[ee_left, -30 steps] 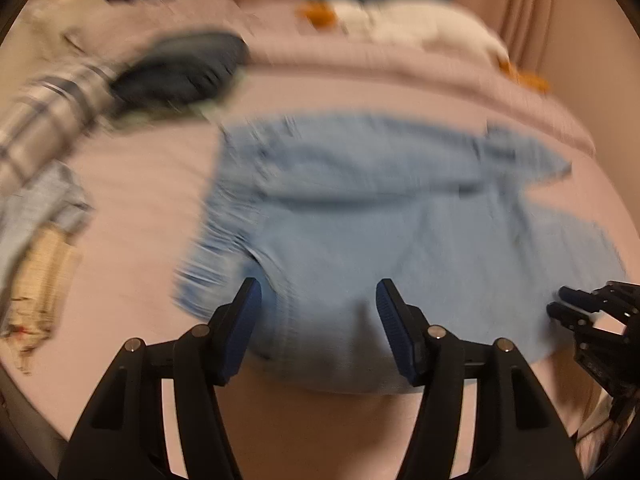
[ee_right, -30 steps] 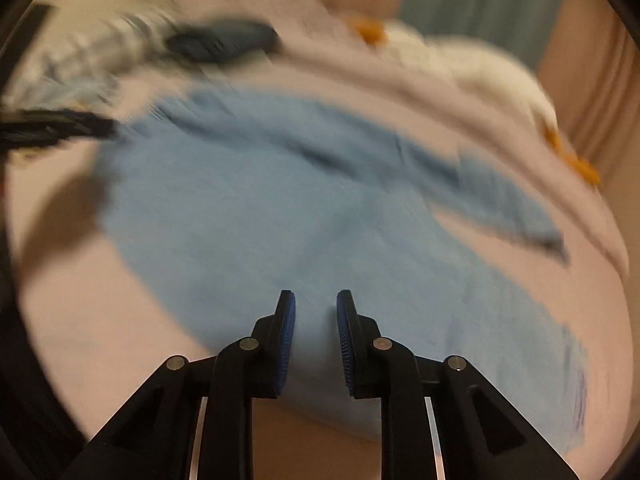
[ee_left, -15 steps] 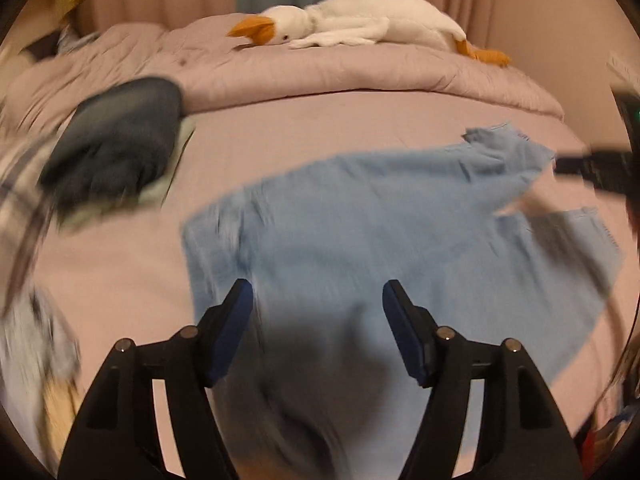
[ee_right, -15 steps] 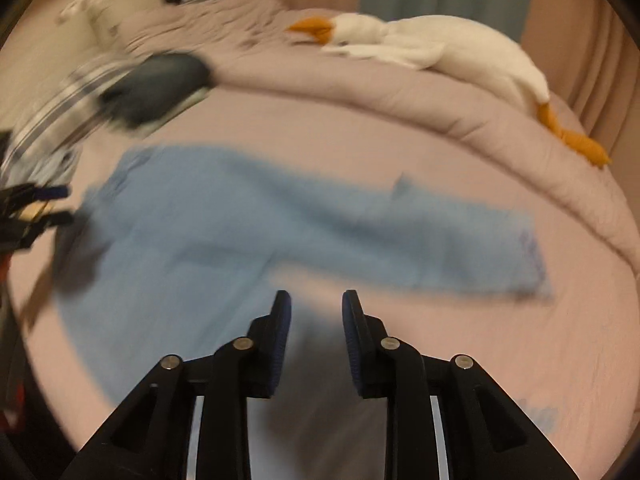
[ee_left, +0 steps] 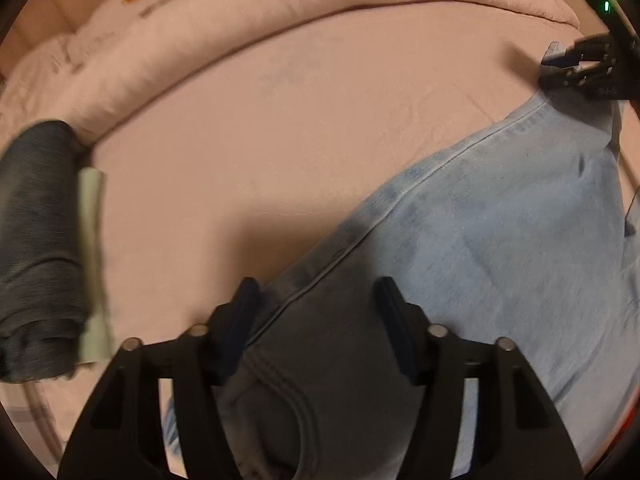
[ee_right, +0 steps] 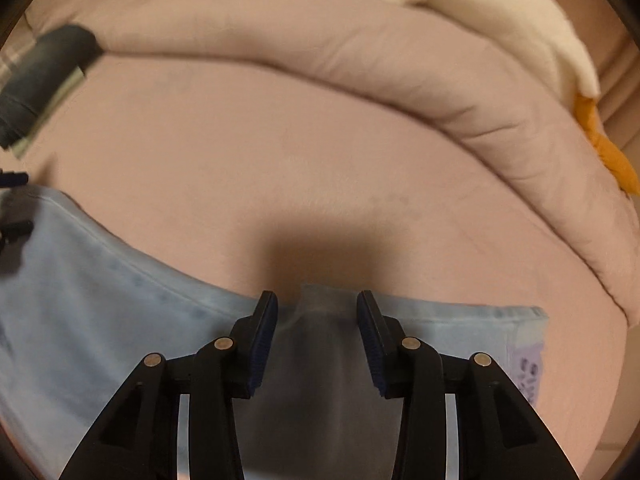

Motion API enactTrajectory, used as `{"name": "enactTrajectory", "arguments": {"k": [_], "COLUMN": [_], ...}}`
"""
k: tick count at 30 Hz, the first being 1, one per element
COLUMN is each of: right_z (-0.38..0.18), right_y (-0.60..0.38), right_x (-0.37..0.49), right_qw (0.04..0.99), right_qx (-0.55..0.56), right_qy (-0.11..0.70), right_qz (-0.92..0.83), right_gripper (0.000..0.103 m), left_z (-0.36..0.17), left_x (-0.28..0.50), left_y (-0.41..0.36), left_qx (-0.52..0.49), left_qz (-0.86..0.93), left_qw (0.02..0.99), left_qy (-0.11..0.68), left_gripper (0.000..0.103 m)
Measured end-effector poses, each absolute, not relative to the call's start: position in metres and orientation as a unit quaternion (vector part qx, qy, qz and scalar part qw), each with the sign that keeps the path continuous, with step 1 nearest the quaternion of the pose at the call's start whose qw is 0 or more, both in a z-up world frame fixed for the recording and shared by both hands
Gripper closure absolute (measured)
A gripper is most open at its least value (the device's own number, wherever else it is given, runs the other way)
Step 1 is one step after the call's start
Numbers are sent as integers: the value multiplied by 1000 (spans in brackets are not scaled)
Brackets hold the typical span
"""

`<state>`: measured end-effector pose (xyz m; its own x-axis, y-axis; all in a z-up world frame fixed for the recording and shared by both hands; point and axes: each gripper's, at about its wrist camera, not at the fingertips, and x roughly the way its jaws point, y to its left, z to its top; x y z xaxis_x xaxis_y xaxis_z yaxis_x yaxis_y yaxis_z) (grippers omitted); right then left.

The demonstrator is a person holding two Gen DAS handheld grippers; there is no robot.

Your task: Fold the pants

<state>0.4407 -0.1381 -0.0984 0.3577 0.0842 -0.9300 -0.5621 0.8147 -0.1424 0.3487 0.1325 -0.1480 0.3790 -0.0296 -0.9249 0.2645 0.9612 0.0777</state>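
Light blue denim pants [ee_left: 500, 232] lie flat on a pink bed sheet [ee_left: 280, 128]. My left gripper [ee_left: 316, 300] is open, low over the waist end near the far seam edge, with a pocket seam between its fingers. My right gripper [ee_right: 317, 312] is open, low over the far edge of a pant leg [ee_right: 120, 300], with a small raised fold of denim between its fingers. The right gripper also shows at the top right of the left wrist view [ee_left: 580, 68]. The leg hem [ee_right: 528, 328] lies to its right.
A folded dark garment [ee_left: 36, 248] on a pale green cloth lies at the left, also in the right wrist view [ee_right: 44, 76]. A rolled pink duvet [ee_right: 400, 60] runs along the back with a white goose plush [ee_right: 500, 12] on it.
Both grippers have dropped close to the pants and moved toward their far edge. The right gripper's jaws have opened wider. The left gripper stays open.
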Motion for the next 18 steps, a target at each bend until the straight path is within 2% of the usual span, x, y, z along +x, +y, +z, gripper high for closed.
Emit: {"name": "enactTrajectory", "arguments": {"k": [1, 2, 3, 4, 6, 10, 12, 13, 14, 15, 16, 18], "right_z": [-107, -112, -112, -111, -102, -72, -93, -110, -112, -108, -103, -88], "right_y": [-137, -136, -134, -135, -140, -145, -142, -141, -135, -135, -140, -165], "right_x": [442, 439, 435, 432, 430, 430, 444, 449, 449, 442, 439, 434], "right_qw": [787, 788, 794, 799, 817, 882, 869, 853, 859, 869, 870, 867], "right_qx": [-236, -242, -248, -251, -231, -173, -169, -182, -188, -187, -159, -72], "right_qy": [536, 530, 517, 509, 494, 409, 443, 468, 453, 432, 441, 458], "right_qz": [195, 198, 202, 200, 187, 154, 144, 143, 146, 148, 156, 184], "right_gripper": [84, 88, 93, 97, 98, 98, 98, 97, 95, 89, 72, 58], "left_z": [-148, -147, -146, -146, -144, -149, -155, -154, -154, -154, -154, -154], "left_x": [347, 343, 339, 336, 330, 326, 326, 324, 323, 321, 319, 317], "left_y": [132, 128, 125, 124, 123, 109, 104, 101, 99, 98, 98, 99], "left_qx": [105, 112, 120, 129, 121, 142, 155, 163, 165, 165, 162, 151], "left_qz": [-94, -100, -104, -98, -87, -49, -33, -27, -25, -26, -28, -31], "left_qw": [826, 829, 834, 839, 847, 861, 859, 859, 858, 858, 859, 860], "left_qy": [546, 538, 528, 520, 510, 487, 487, 484, 485, 485, 485, 487], "left_gripper": [57, 65, 88, 93, 93, 92, 90, 90, 90, 89, 89, 89]}}
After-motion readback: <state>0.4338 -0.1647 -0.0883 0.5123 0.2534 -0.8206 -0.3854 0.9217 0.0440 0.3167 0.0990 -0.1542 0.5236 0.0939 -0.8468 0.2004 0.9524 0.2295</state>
